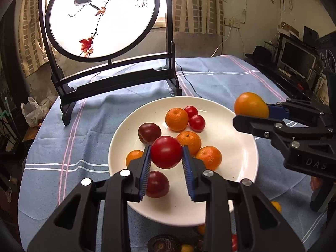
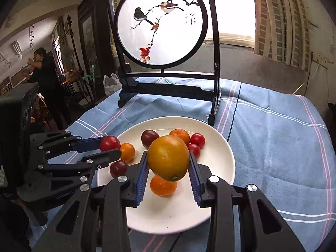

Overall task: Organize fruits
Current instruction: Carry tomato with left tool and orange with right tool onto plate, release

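Table under a blue striped cloth (image 1: 220,77), bearing white plate (image 1: 237,157) and framed bird screen (image 1: 103,19).

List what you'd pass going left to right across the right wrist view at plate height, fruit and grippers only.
Left gripper holding the red tomato → small orange → big yellow-orange fruit held in the right gripper → two cherry tomatoes, top one.

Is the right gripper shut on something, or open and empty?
Shut on a fruit. The right gripper has its blue pads pressed on both sides of a yellow-orange fruit, held above the white plate.
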A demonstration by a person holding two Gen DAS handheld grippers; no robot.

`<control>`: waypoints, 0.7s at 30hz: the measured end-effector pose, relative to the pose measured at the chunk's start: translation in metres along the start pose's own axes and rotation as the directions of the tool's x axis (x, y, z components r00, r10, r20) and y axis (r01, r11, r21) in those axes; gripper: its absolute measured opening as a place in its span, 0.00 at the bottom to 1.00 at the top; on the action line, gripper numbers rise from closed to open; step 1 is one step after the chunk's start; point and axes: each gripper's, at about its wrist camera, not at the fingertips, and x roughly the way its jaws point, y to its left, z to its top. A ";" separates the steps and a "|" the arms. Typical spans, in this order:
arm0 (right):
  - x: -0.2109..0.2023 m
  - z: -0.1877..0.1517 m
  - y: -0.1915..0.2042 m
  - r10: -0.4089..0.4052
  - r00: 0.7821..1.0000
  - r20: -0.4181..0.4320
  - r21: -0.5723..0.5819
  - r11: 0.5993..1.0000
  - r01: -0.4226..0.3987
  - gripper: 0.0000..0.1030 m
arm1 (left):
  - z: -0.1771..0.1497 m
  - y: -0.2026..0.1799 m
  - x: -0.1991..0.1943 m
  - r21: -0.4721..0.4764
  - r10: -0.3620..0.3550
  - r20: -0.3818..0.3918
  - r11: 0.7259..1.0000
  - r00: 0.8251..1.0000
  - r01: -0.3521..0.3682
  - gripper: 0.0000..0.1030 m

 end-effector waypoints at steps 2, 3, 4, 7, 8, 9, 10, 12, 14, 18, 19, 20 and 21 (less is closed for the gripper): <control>0.007 -0.001 -0.001 -0.003 1.000 -0.012 0.003 1.000 0.003 0.35 | 0.000 0.001 0.008 -0.001 0.005 -0.016 1.000 1.000 -0.005 0.28; 0.011 -0.001 -0.001 -0.002 1.000 -0.018 0.005 1.000 0.002 0.35 | -0.001 0.001 0.010 -0.001 0.011 -0.022 1.000 1.000 -0.011 0.28; 0.013 -0.001 -0.002 -0.001 1.000 -0.020 0.009 1.000 0.001 0.35 | -0.001 0.002 0.012 0.001 0.018 -0.025 1.000 1.000 -0.018 0.28; 0.019 0.000 -0.004 -0.001 1.000 -0.028 0.020 1.000 0.001 0.35 | -0.002 0.002 0.017 0.003 0.026 -0.035 1.000 0.999 -0.026 0.28; 0.021 0.000 -0.005 -0.001 0.999 -0.034 0.020 1.000 0.002 0.35 | -0.002 0.002 0.019 -0.001 0.028 -0.040 1.000 0.999 -0.028 0.28; 0.023 -0.001 -0.005 -0.003 0.999 -0.039 0.022 1.000 0.003 0.35 | -0.002 0.002 0.020 -0.002 0.031 -0.043 1.000 0.999 -0.031 0.28; 0.024 0.000 -0.006 -0.005 0.999 -0.044 0.020 1.000 0.006 0.35 | -0.002 0.001 0.021 -0.001 0.033 -0.046 0.999 0.998 -0.034 0.29; 0.029 0.000 -0.006 -0.009 0.998 -0.059 0.016 1.000 0.010 0.36 | -0.002 0.001 0.024 -0.002 0.039 -0.051 0.999 0.998 -0.039 0.29; 0.034 0.000 -0.006 -0.015 0.997 -0.069 0.016 1.000 0.016 0.36 | -0.001 -0.001 0.025 -0.003 0.045 -0.051 0.999 0.998 -0.046 0.30; 0.041 -0.001 -0.007 -0.025 0.996 -0.083 0.015 1.000 0.027 0.36 | -0.001 -0.002 0.031 -0.003 0.052 -0.061 0.999 0.997 -0.052 0.31; 0.042 0.000 -0.008 -0.025 0.996 -0.085 0.017 1.000 0.026 0.36 | -0.002 -0.002 0.031 -0.002 0.054 -0.062 0.999 0.997 -0.054 0.31; 0.043 0.000 -0.008 -0.024 0.996 -0.091 0.018 1.000 0.026 0.37 | -0.002 -0.002 0.032 -0.002 0.057 -0.063 0.998 0.996 -0.058 0.36; 0.043 0.000 -0.009 -0.029 0.995 -0.095 0.018 0.999 0.031 0.49 | -0.002 -0.002 0.031 -0.002 0.066 -0.060 0.998 0.996 -0.066 0.41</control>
